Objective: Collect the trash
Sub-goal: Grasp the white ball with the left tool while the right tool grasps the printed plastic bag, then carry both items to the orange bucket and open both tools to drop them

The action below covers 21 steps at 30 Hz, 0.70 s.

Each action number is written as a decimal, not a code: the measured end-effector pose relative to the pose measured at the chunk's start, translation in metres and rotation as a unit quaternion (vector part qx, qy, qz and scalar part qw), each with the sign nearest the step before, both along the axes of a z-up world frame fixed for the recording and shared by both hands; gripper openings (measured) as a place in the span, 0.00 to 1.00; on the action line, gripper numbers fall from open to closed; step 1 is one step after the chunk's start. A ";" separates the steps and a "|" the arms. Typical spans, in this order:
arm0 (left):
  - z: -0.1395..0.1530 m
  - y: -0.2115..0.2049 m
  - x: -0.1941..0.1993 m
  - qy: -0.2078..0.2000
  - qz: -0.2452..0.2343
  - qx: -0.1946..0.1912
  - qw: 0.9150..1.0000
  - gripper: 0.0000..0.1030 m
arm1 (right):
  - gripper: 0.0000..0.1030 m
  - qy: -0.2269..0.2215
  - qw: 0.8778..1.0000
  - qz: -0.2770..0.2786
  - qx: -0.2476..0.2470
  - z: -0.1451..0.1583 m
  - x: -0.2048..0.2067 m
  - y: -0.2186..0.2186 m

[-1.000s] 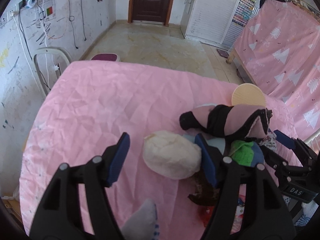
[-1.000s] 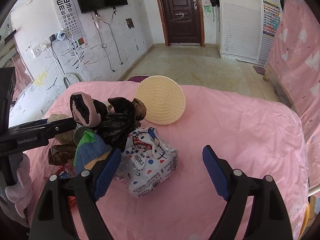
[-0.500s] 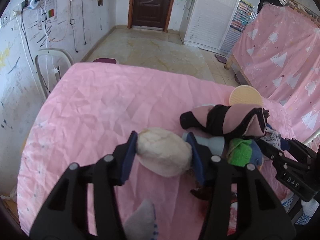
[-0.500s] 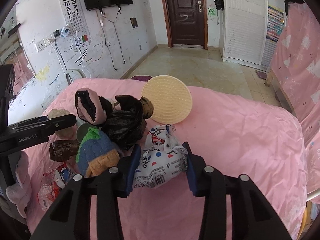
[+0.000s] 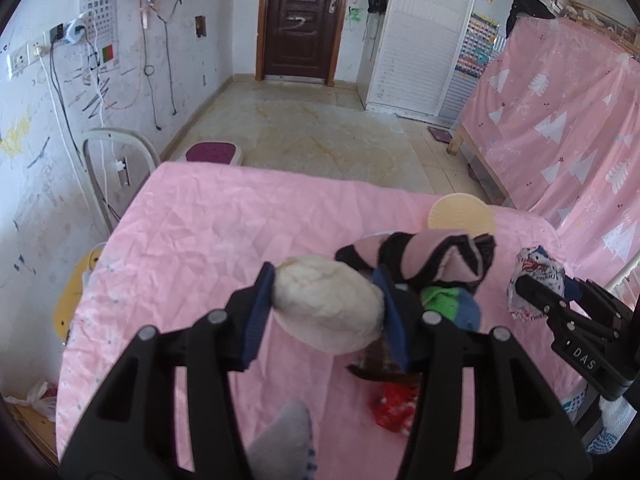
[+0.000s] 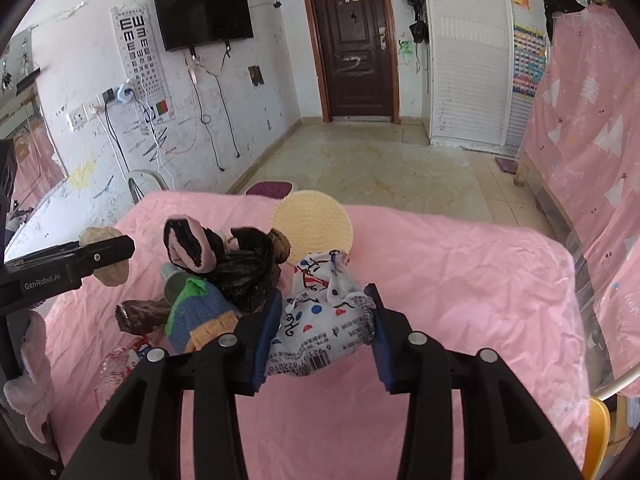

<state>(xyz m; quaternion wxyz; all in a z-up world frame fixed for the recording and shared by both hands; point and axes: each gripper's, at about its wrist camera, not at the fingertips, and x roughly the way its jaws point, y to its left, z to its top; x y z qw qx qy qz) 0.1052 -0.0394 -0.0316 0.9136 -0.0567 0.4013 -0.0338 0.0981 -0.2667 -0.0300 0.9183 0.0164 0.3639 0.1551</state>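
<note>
My left gripper (image 5: 326, 312) is shut on a cream crumpled paper ball (image 5: 328, 308) and holds it above the pink-covered table (image 5: 192, 232). My right gripper (image 6: 320, 334) is shut on a white printed snack wrapper (image 6: 320, 320), lifted off the cloth. The wrapper also shows in the left wrist view (image 5: 536, 280), and the paper ball in the right wrist view (image 6: 108, 256). A brown wrapper (image 6: 142, 314) and a red wrapper (image 5: 396, 410) lie on the cloth.
A pile stays mid-table: a pink and black sock (image 6: 192, 248), a black bag (image 6: 248, 272), a green, blue and orange knit sock (image 6: 196, 316), a grey cup (image 6: 174, 282). A round cream mat (image 6: 314, 226) lies behind. A white chair (image 5: 116, 172) stands at the left edge.
Both grippers closed from open, the left on the paper ball, the right on the printed wrapper. Both have lifted their items off the cloth.
</note>
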 end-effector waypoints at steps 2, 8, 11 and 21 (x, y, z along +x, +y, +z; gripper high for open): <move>0.009 -0.006 -0.005 -0.009 -0.005 0.002 1.000 0.47 | 0.31 -0.009 1.000 -0.007 0.005 0.007 -0.008 -0.009; 0.029 -0.034 -0.020 -0.027 -0.025 0.010 0.999 0.47 | 0.31 -0.029 0.999 -0.026 0.019 0.020 -0.028 -0.035; 0.035 -0.047 -0.026 -0.032 -0.033 0.014 0.999 0.47 | 0.31 -0.039 0.998 -0.037 0.027 0.026 -0.040 -0.052; 0.048 -0.111 -0.047 -0.041 -0.087 0.015 0.995 0.47 | 0.31 -0.077 0.992 -0.088 0.038 0.049 -0.086 -0.119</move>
